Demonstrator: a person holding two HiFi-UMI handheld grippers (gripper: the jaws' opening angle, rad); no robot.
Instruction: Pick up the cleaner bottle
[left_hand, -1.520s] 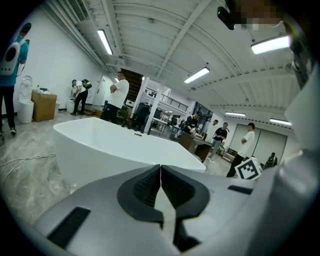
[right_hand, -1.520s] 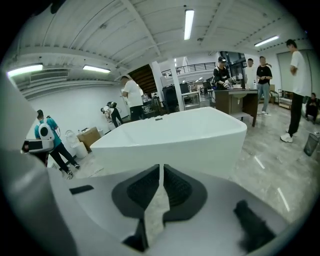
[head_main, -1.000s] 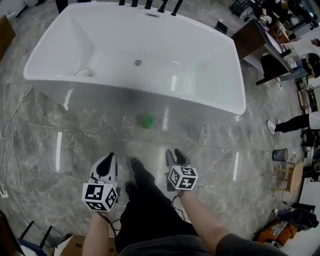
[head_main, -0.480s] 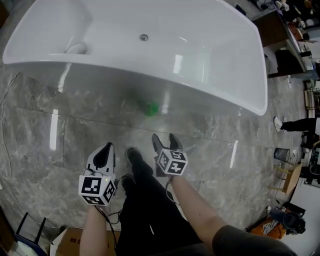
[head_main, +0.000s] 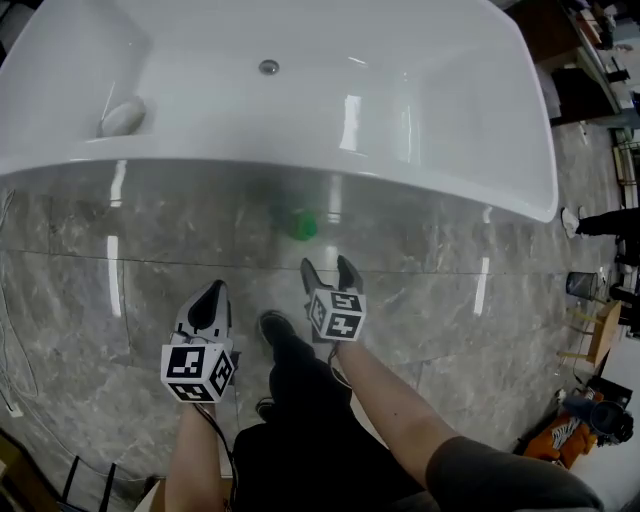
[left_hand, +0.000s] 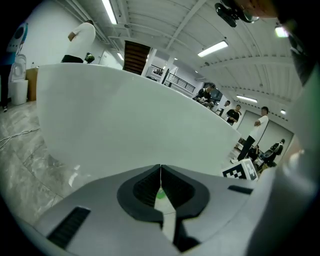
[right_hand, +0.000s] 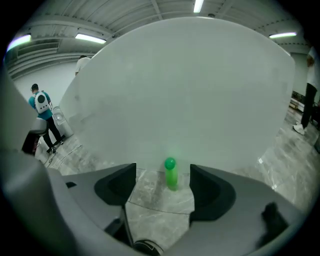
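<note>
The cleaner bottle (head_main: 301, 224) is small and green and stands upright on the marble floor against the side of the white bathtub (head_main: 300, 150). My right gripper (head_main: 330, 268) is a short way in front of it and open, its jaws having just spread apart. In the right gripper view the bottle (right_hand: 171, 174) shows beyond the right gripper (right_hand: 162, 182), framed by the two jaws, with nothing between the pads. My left gripper (head_main: 212, 295) hangs lower left, shut and empty. In the left gripper view only a green sliver of the bottle (left_hand: 160, 194) shows through the left gripper (left_hand: 160, 172).
The tub's wall rises directly behind the bottle. A white rounded object (head_main: 122, 115) lies inside the tub at left, near the drain (head_main: 268, 67). The person's dark shoe (head_main: 275, 325) stands between the grippers. A cable (head_main: 12, 370) runs on the floor at left; another person (head_main: 600, 222) stands far right.
Both grippers have come down and forward toward the tub's side. The right gripper's jaws have gone from nearly shut to wide open, and it is nearer the green bottle.
</note>
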